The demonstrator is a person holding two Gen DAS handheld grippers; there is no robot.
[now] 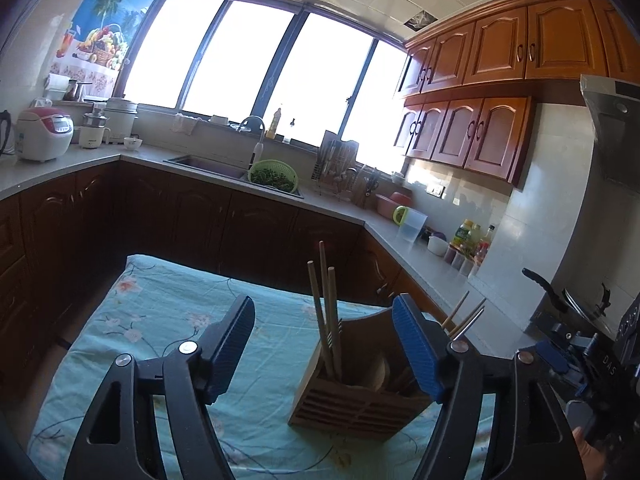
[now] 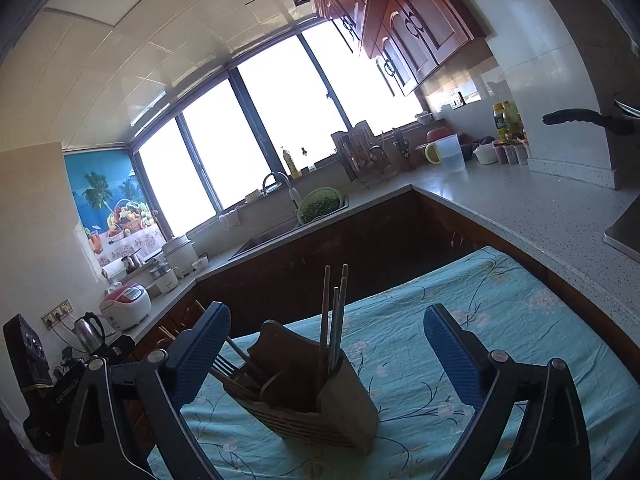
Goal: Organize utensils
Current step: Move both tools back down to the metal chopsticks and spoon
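Standing on the floral teal cloth of the table: a wooden utensil holder, slatted on its lower front, with a taller curved back panel. Holds three long chopsticks upright in one compartment, rising well above the rim; in the right wrist view these same chopsticks sit at the corner nearest the camera. Holds also a rounded wooden spoon-like piece, low inside and partly shadowed, and more utensils leaning out over the far side, among them a metal fork and further stick handles. Exact compartment for those leaning pieces: cannot tell.

Looks warm brown, boxy, angled corner-on in the right wrist view, with horizontal grooves along the base.

Left gripper: spread wide, blue-padded fingers apart, gripping nothing; holder framed between them, right pad in front of its edge, contact not clear.

Right gripper: likewise wide apart and bare of any load, holder between the pads without evident touch.

Behind, on the counter: a green colander full of greens at the sink, a clear jug with a green handle, a white rice cooker.
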